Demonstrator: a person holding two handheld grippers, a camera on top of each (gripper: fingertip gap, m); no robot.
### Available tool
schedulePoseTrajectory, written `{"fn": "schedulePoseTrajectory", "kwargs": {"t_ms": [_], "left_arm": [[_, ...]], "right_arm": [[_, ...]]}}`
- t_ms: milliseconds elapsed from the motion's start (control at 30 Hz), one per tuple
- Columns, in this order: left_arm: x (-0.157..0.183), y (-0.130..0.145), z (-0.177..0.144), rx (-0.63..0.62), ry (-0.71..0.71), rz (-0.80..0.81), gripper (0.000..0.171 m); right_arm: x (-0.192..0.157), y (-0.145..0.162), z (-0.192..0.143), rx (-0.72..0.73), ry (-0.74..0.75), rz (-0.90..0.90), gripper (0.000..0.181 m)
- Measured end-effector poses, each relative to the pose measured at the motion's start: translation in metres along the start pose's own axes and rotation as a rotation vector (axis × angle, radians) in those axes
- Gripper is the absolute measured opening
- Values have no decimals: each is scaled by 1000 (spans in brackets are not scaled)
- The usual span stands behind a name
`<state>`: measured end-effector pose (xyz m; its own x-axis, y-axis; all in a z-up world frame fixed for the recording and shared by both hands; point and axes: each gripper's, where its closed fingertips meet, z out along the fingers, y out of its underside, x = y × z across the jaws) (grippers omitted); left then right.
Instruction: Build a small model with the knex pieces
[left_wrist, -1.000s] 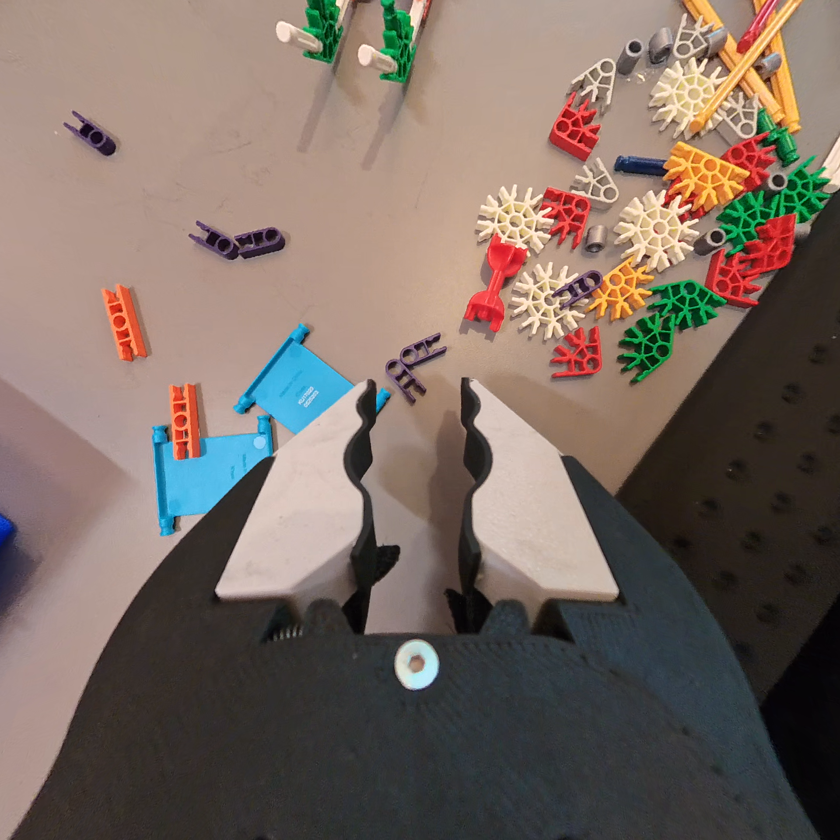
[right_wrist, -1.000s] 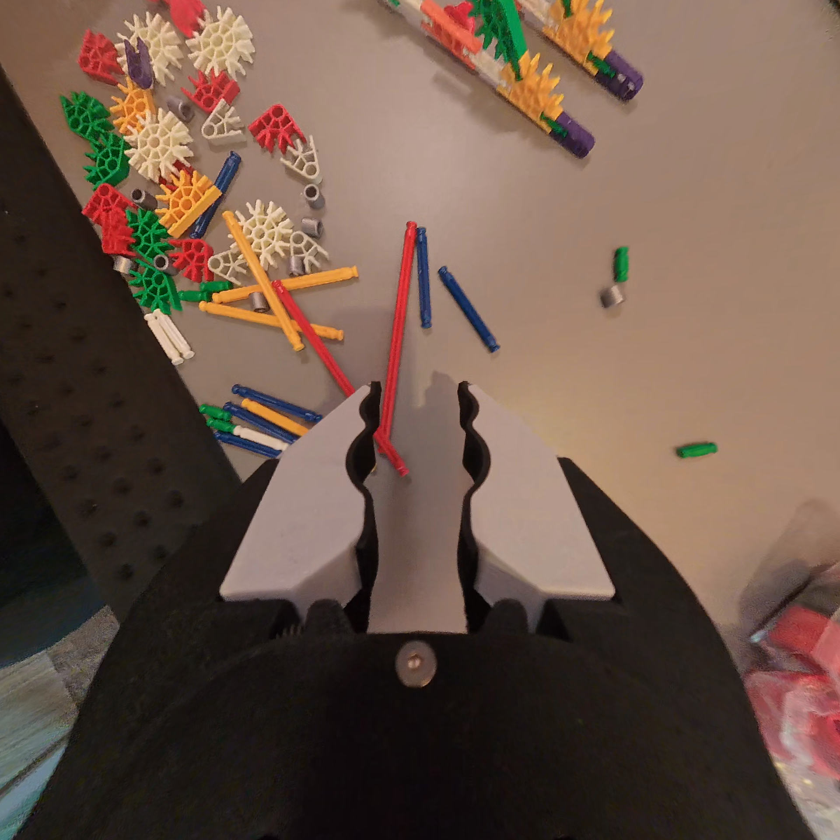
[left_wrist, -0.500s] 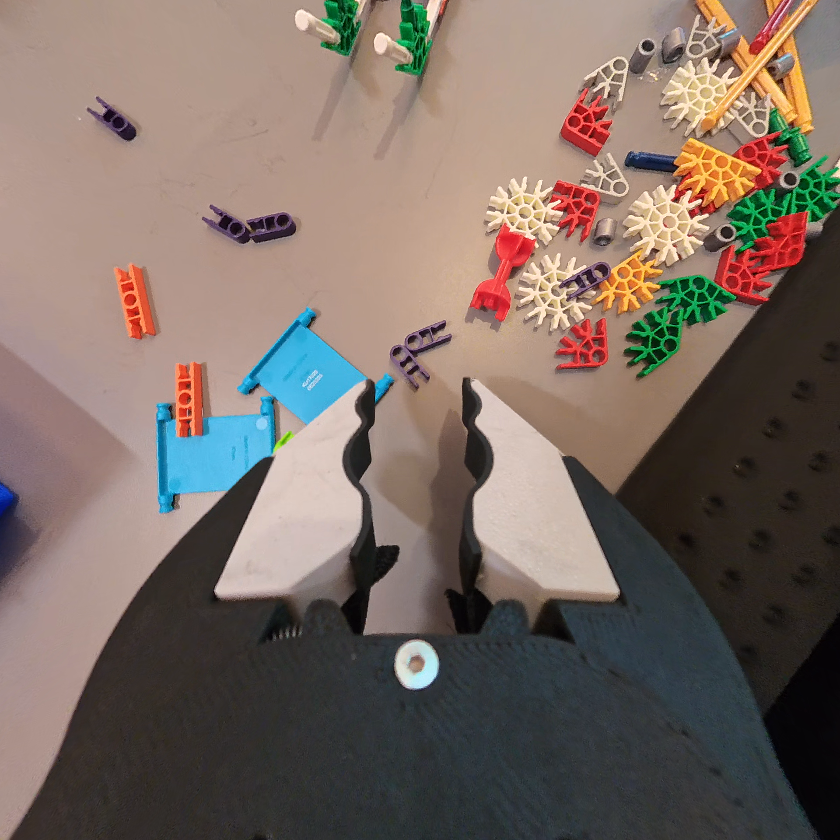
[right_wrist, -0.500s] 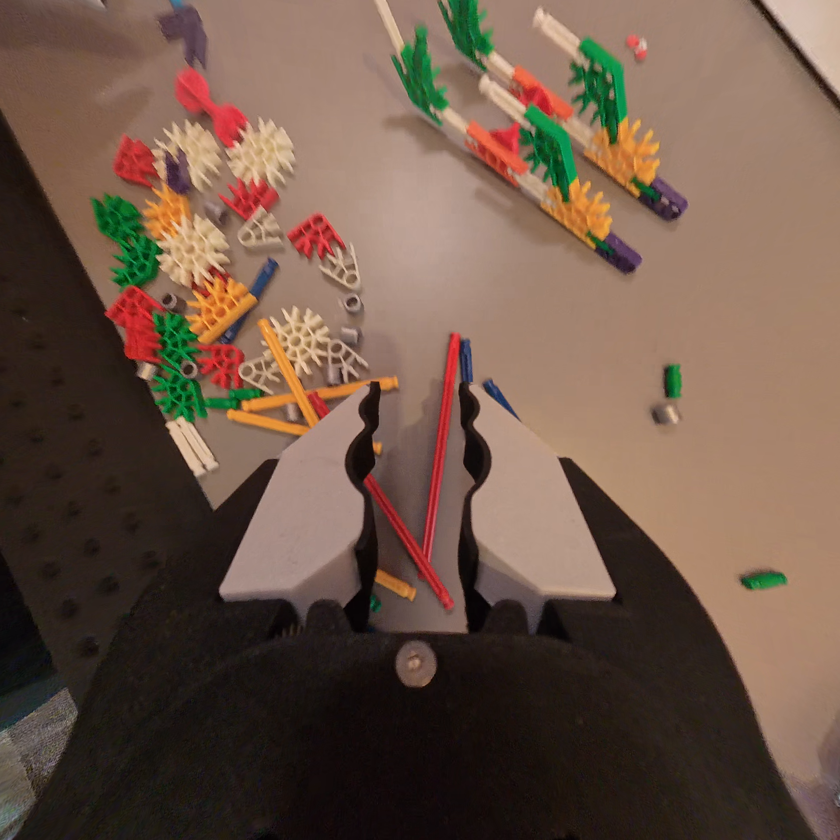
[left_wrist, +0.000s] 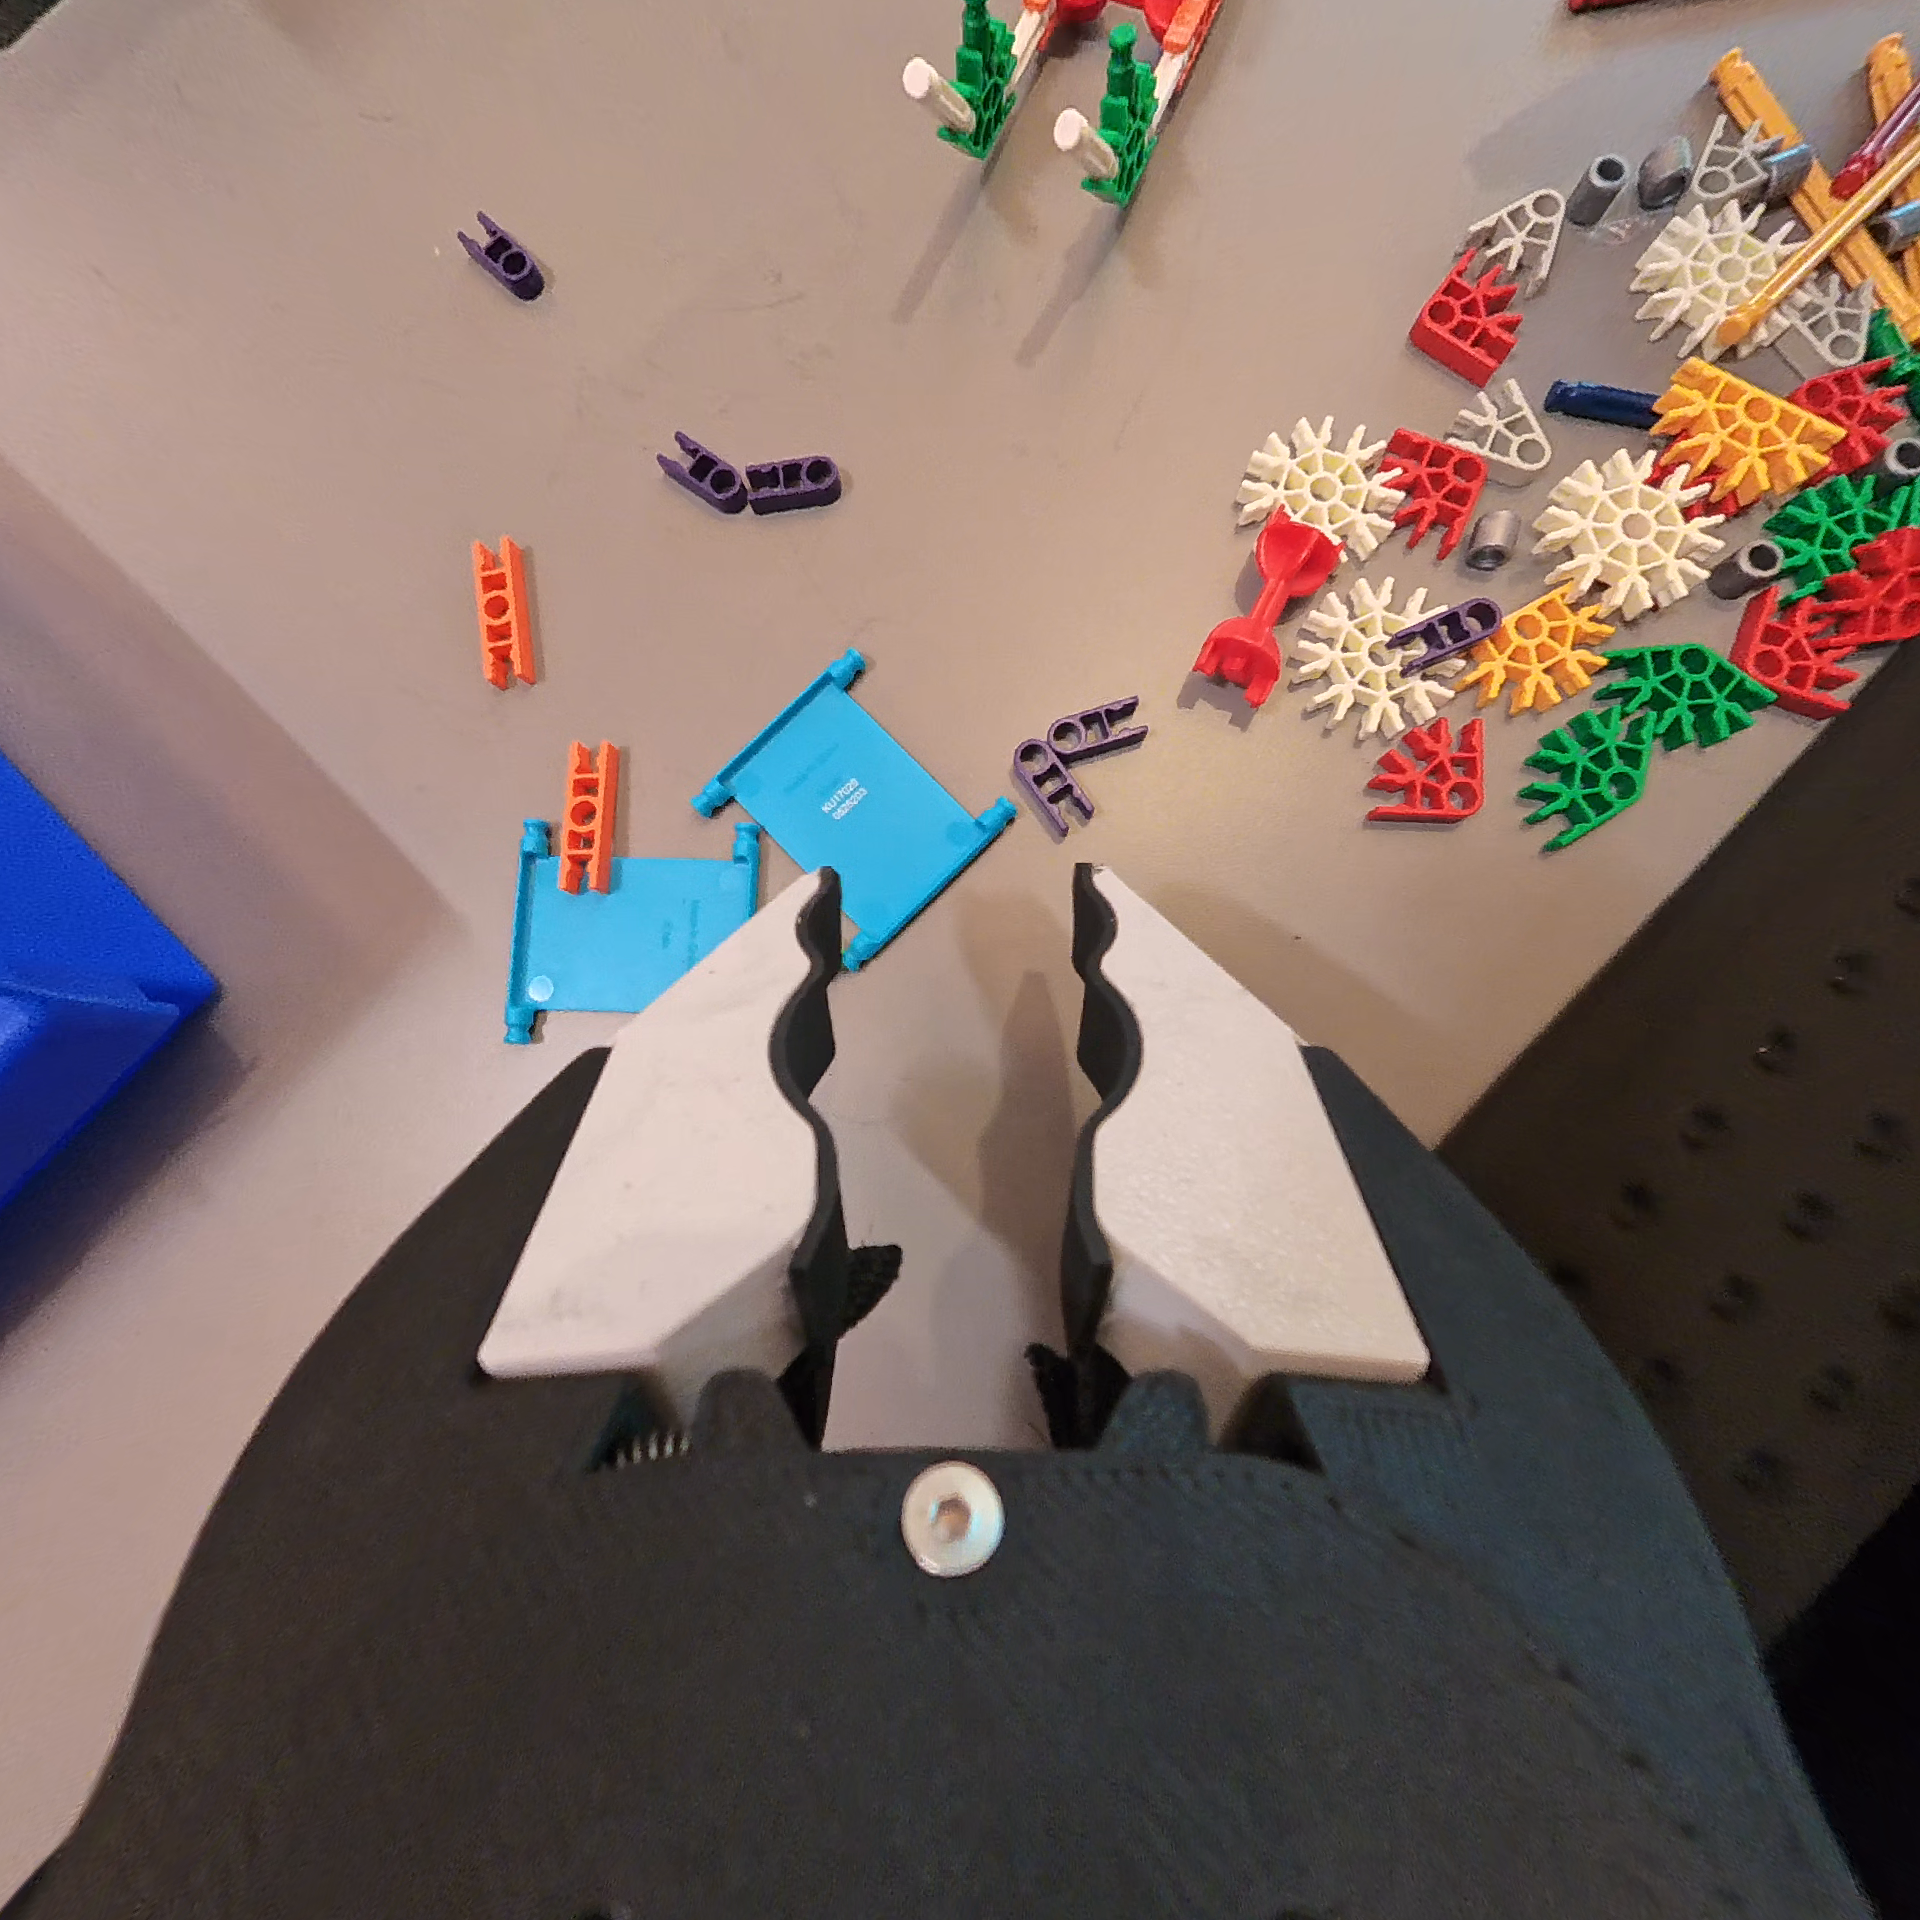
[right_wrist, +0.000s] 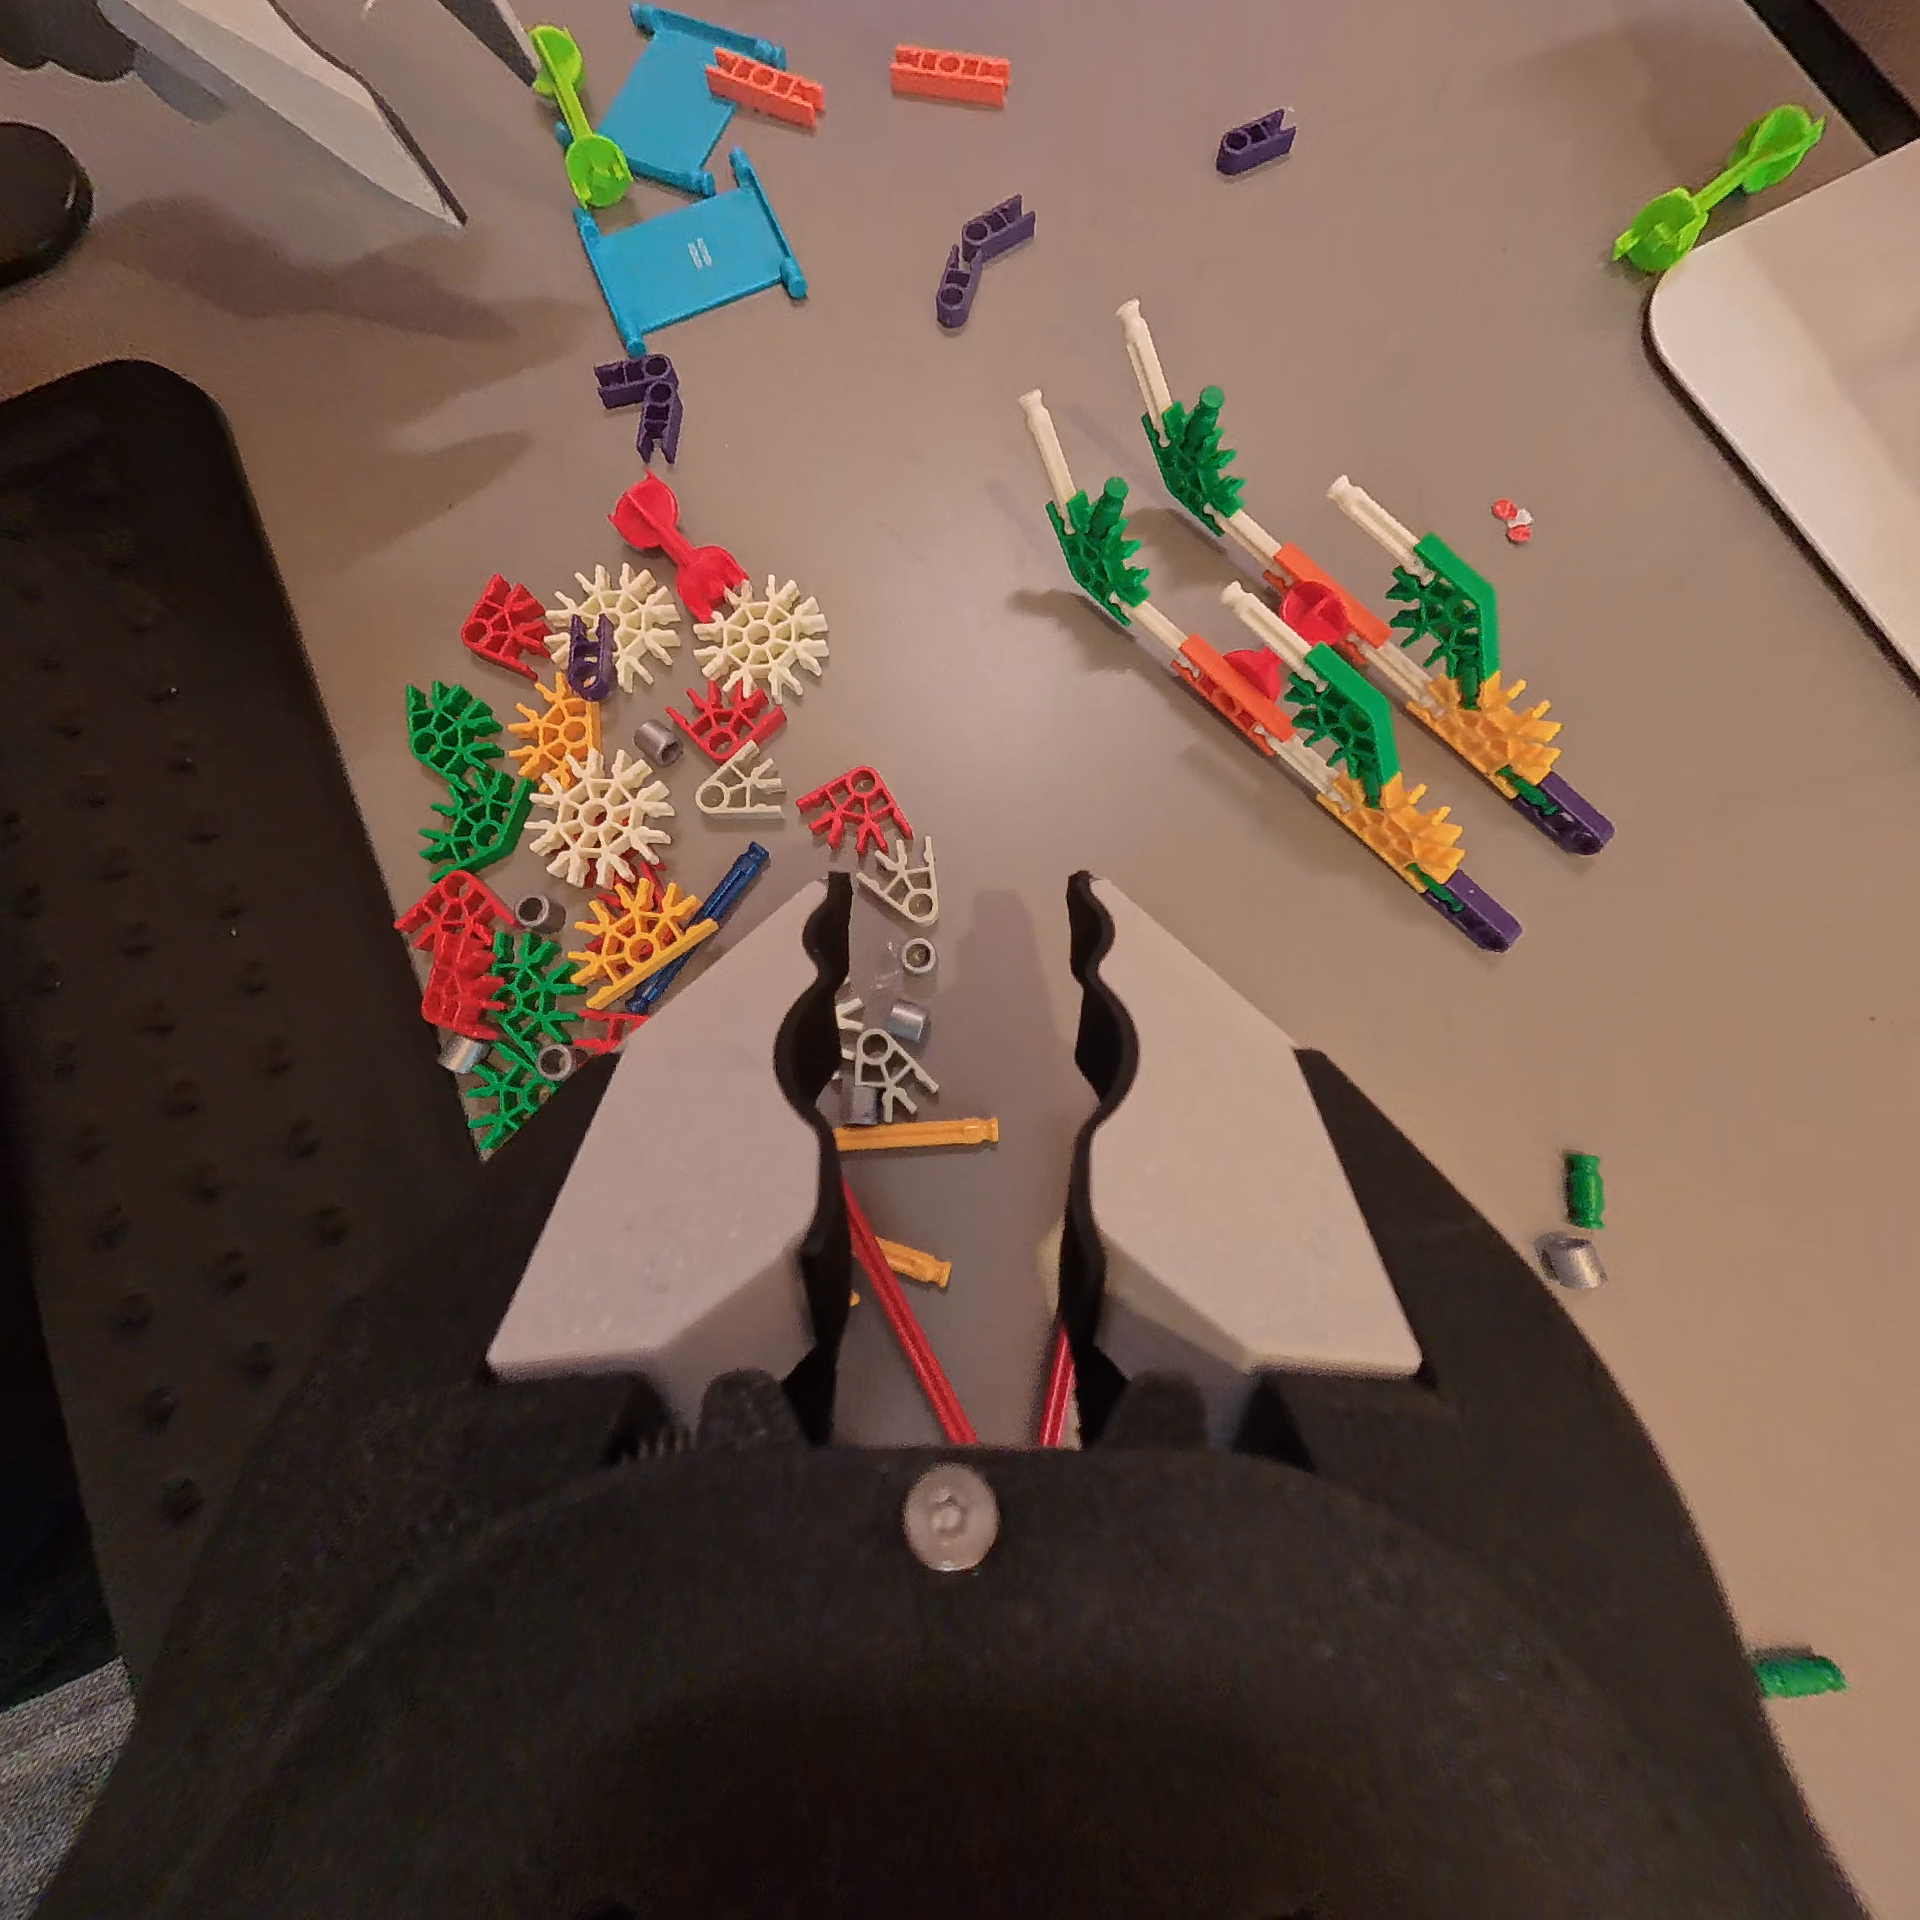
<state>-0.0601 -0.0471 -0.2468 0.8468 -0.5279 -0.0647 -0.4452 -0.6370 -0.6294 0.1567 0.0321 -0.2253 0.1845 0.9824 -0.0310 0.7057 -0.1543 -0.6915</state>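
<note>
Both grippers tilt down over the table (left_wrist: 312, 364), fingers parted and empty: left gripper (left_wrist: 954, 883), right gripper (right_wrist: 956, 888).

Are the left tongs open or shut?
Open. The left tongs show a wide gap with bare grey table between them, holding nothing.

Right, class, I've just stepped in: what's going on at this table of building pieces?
A person holds two grippers above a grey table strewn with construction-toy parts. The left gripper is open and empty, nearest a light blue panel. The right gripper is open and empty too, over grey connectors and red rods. A partly built model lies ahead.
</note>
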Motion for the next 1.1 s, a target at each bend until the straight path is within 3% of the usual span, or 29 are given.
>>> {"fn": "schedulePoseTrajectory", "kwargs": {"t_ms": [533, 867, 1100], "left_arm": [[-20, 7, -4, -44, -7, 22, 36], [18, 0, 17, -65, 129, 119, 22], [22, 1, 31, -82, 141, 131, 22]], "right_arm": [[-4, 10, -5, -20, 44, 51, 35], [-11, 19, -2, -44, 42, 61, 33], [-5, 53, -27, -93, 58, 142, 19]]}}
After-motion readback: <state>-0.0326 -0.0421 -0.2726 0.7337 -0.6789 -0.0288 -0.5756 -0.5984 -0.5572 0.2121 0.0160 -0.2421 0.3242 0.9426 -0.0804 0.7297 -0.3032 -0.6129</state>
